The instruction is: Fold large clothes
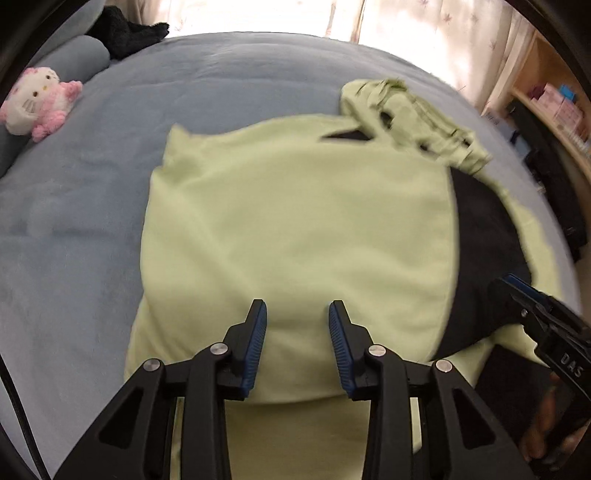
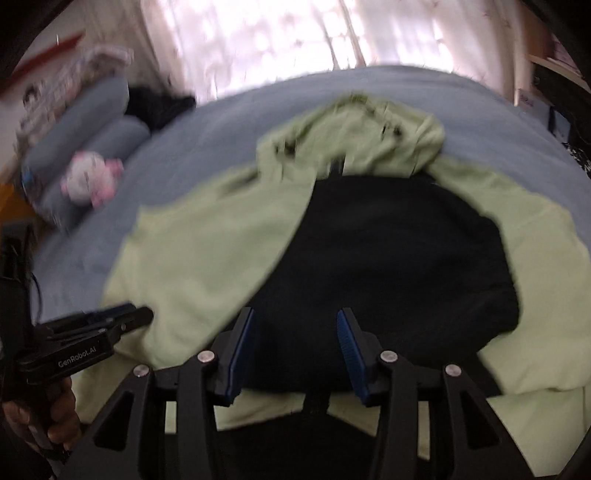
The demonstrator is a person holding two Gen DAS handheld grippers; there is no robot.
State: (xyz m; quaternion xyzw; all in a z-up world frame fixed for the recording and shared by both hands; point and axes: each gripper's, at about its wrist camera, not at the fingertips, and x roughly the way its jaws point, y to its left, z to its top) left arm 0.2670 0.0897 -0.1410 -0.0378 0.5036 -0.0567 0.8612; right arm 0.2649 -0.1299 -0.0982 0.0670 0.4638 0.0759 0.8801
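Left wrist view: green jacket on the bed, hood end far.
Left gripper and right gripper hover above it, both released.

Left wrist view: low over pale green garment, facing across blue bed toward bright curtains at top of frame. Right wrist view: just beside, same heading, close over black lining. Shared: garment, bed, pink plush toy at left, curtains.

Blue-grey bed, sunlit curtains, wooden shelf
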